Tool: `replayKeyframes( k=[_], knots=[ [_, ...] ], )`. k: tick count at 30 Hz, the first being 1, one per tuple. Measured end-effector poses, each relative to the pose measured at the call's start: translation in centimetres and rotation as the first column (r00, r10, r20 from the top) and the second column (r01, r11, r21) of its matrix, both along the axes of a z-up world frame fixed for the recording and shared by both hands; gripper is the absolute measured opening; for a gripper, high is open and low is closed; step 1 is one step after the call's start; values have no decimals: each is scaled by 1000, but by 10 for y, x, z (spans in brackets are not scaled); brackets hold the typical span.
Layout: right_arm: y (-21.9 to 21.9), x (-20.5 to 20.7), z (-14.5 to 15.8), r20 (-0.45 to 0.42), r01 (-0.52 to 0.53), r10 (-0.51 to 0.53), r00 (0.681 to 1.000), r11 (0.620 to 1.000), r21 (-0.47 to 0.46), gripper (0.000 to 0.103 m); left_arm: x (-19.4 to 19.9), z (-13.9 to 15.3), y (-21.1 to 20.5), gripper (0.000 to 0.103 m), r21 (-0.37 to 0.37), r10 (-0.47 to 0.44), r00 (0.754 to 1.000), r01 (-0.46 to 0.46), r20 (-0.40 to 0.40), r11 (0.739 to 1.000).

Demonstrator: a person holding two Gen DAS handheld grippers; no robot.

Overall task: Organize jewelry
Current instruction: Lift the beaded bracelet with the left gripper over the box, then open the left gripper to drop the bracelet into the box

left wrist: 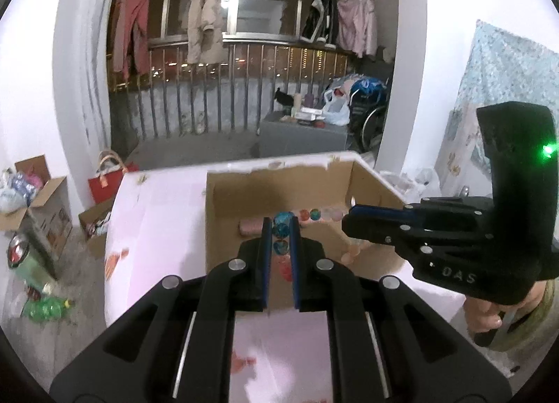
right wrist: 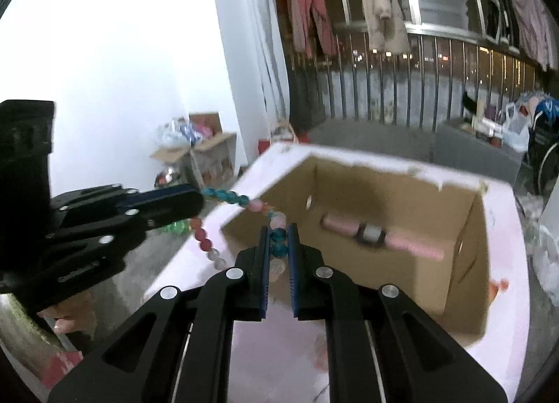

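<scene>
While both grippers hang above the open box, pinching one string of beads between them:

Left gripper (left wrist: 280,228): fingers pressed nearly together, nipping teal beads of the bead string; seen from the right wrist view too (right wrist: 199,198), entering from the left edge, a hand under its handle.

Right gripper (right wrist: 278,233): likewise nearly closed, clamped on teal beads; seen from the left wrist view (left wrist: 346,225) reaching in from the right, green light glowing on its body, hand (left wrist: 489,312) wrapped around the grip below.

Bead string (right wrist: 244,202): stretched in the air between the two grippers, over the near left corner of the box; teal, pink, orange and pale beads in a row; a loose tail of red and clear beads dangling beneath the left gripper's tip.

Cardboard box (right wrist: 464,228): open at the top, sitting on the pink table, round holes in its side walls.

Pink wristwatch (right wrist: 372,235): lying flat on the box floor, dark square case in the middle, pink strap stretched out both ways; well apart from the beads.

Pink table (left wrist: 157,228): pale pink top with faint red prints, box resting on it.

Background: balcony railing (left wrist: 209,109) with coats hanging above, more cartons (left wrist: 42,207) and bags on the floor at left.
</scene>
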State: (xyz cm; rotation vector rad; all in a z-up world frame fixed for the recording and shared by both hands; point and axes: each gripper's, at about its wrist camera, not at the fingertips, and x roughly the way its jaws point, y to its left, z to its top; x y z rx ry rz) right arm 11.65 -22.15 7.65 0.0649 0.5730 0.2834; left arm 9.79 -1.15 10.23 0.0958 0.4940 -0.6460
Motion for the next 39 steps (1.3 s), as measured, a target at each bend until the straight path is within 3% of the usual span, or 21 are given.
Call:
replayKeyframes(
  k=[4, 12, 17, 19, 21, 29, 34, 39],
  knots=[
    [-17, 39, 4, -41, 19, -18, 999, 1000, 18, 10, 48, 1, -16, 8, -2, -8, 996, 8, -92, 1000],
    [-27, 98, -37, -275, 30, -18, 961, 999, 37, 10, 99, -35, -37, 8, 114, 24, 972, 3, -234, 993],
    [-24, 115, -63, -377, 34, -24, 926, 999, 20, 10, 112, -52, -43, 9, 171, 50, 963, -4, -265, 985],
    [-25, 119, -68, -393, 41, -34, 919, 999, 11, 12, 116, -56, -49, 17, 198, 61, 963, -8, -262, 980],
    [-27, 118, -70, -393, 57, -52, 918, 998, 1, 18, 118, -58, -49, 25, 209, 73, 965, -20, -251, 978],
    [-38, 96, -55, -312, 92, -95, 945, 995, -23, 24, 96, -37, -22, 28, 113, 84, 983, -65, -166, 991],
    [-44, 53, -39, -198, 78, -84, 977, 996, -38, 30, 62, -31, 12, 32, 43, 93, 990, -89, -110, 995],
    [-47, 7, -43, -135, 54, -61, 989, 997, -56, 30, 25, -49, 36, 34, 19, 81, 990, -79, -115, 997]
  ],
)
